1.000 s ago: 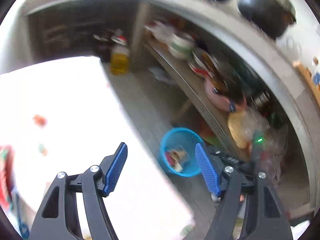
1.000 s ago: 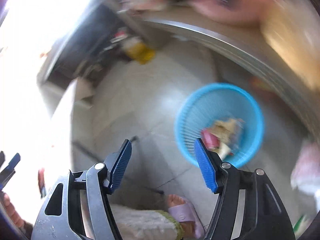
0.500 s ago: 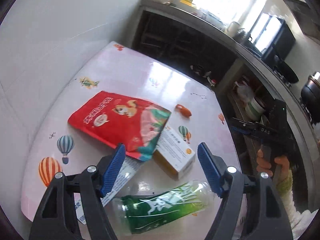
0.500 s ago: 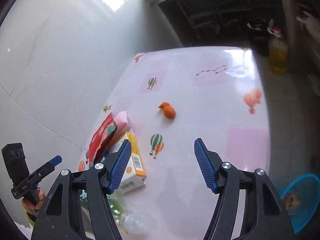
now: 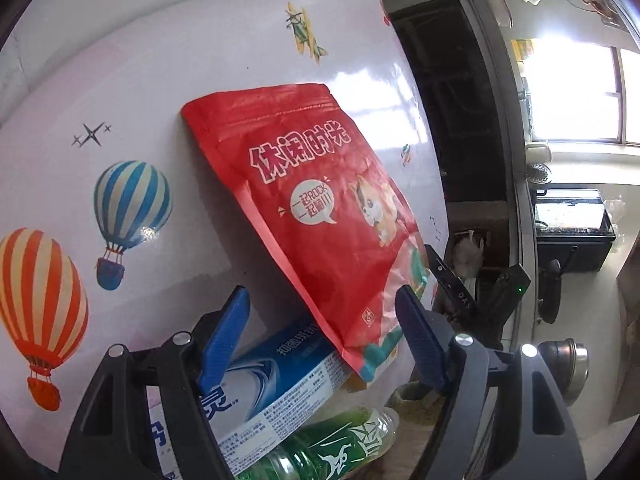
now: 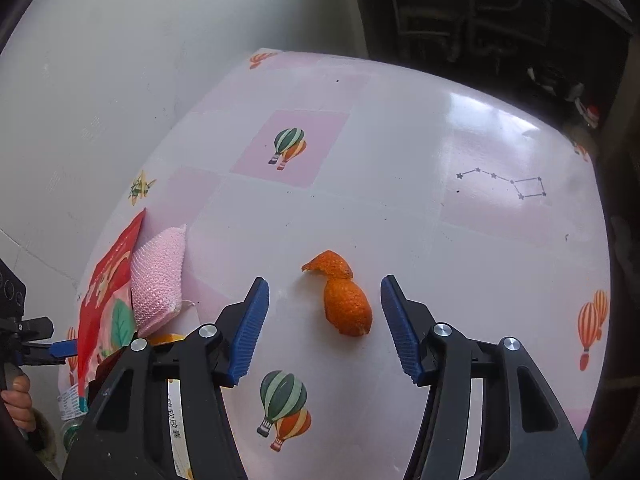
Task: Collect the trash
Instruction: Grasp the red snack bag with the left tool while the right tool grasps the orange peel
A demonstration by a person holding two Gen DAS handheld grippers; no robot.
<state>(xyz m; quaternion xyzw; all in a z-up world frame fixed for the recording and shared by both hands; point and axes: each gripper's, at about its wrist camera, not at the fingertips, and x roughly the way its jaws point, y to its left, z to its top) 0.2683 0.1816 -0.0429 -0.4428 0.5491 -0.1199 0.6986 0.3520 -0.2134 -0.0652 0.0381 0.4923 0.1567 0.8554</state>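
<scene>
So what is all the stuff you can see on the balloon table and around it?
snack bag: one, red, lying on the table, its lower edge over the toothpaste box
toothpaste box: one, blue and white, under the bag's lower edge
bottle: one, green label, on its side at the near table edge
sponge: one, pink, beside the red bag
orange peel: one, orange, on the table between the right fingers, untouched
table: one, white and pink with balloon pictures
window: one, bright, far right
left hand-held gripper: one, black with blue pads, open over the bag's corner
right hand-held gripper: one, black with blue pads, open, jaws just closing in around the peel
</scene>
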